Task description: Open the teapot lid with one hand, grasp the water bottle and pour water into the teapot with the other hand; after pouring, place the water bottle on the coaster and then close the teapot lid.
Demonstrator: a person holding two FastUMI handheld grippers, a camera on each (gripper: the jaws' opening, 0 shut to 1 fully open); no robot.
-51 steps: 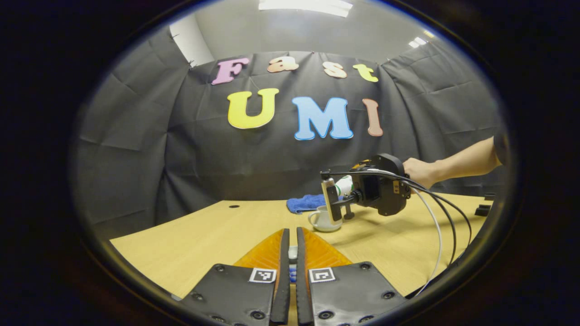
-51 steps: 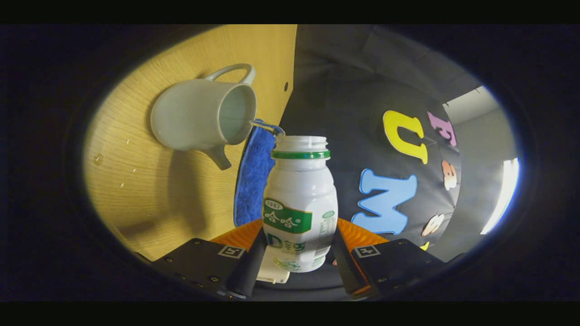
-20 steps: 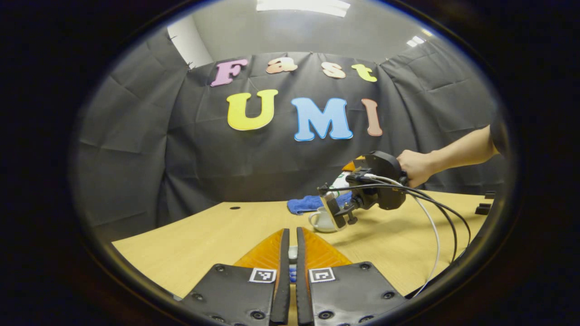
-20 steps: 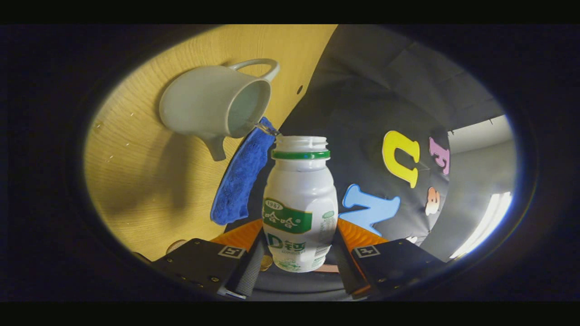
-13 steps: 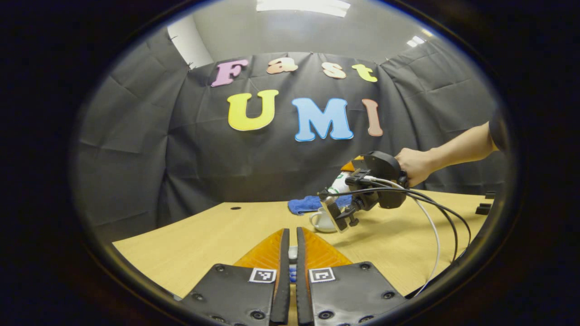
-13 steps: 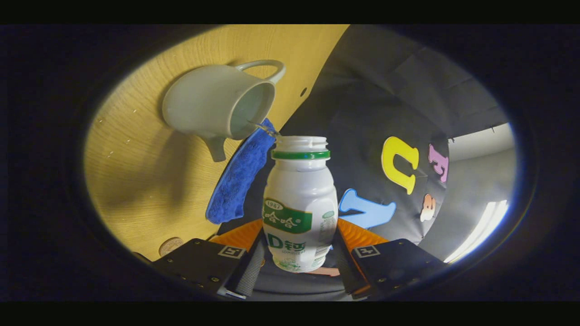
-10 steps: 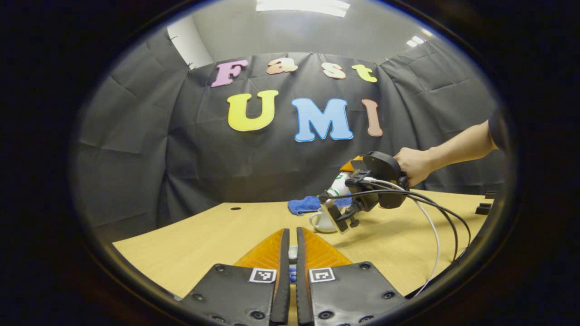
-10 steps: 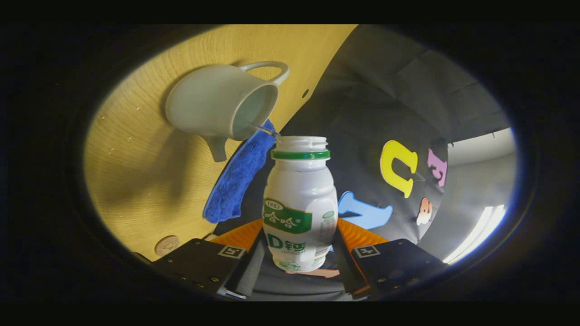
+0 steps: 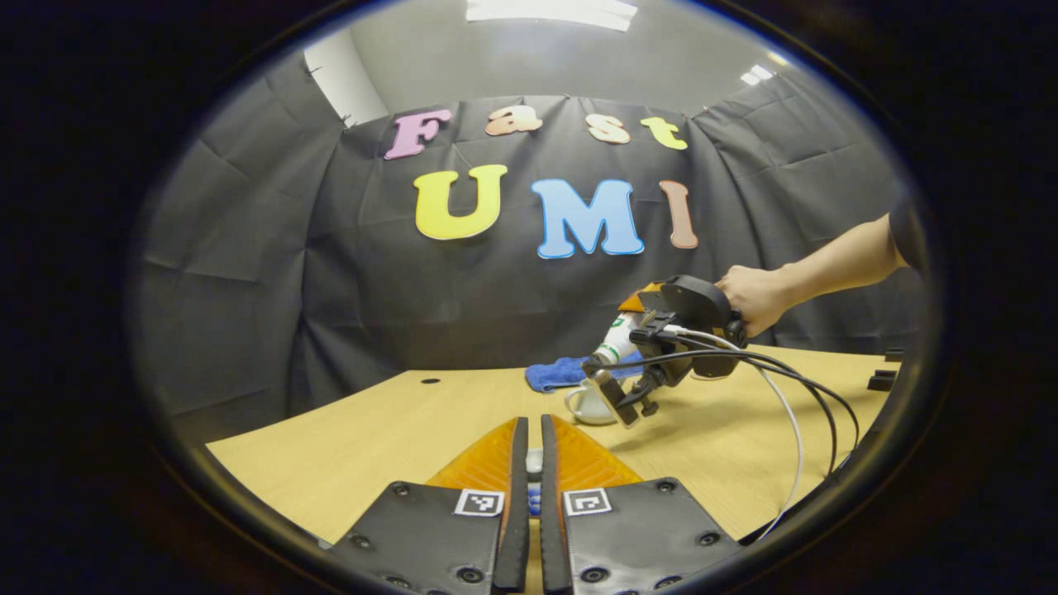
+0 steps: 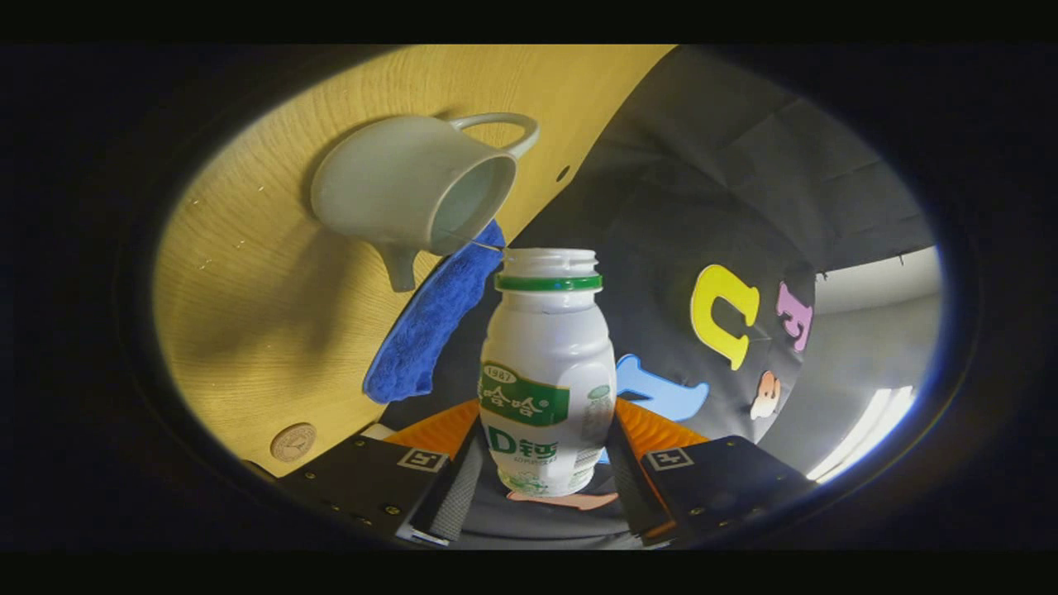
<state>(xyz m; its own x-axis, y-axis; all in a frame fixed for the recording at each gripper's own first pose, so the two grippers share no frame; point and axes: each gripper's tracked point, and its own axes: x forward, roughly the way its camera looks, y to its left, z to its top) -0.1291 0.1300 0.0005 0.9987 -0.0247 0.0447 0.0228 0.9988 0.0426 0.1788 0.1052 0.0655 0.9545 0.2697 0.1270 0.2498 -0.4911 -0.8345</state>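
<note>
We note a light wood bench (image 9: 372,430) closed in behind by black cloth, with broad bare surface on its left side. The right gripper (image 10: 541,471), held by a hand (image 9: 748,297), is clamped on the water bottle (image 10: 547,372), which is tilted with its open mouth just above the lidless teapot (image 10: 405,194); a thin stream crosses to the rim. A blue cloth (image 10: 430,322) lies just behind the teapot, and a round coaster (image 10: 293,441) sits nearer. The left gripper (image 9: 529,463) is pinched narrow on a small pale object we cannot identify, low over the bench's near edge.
</note>
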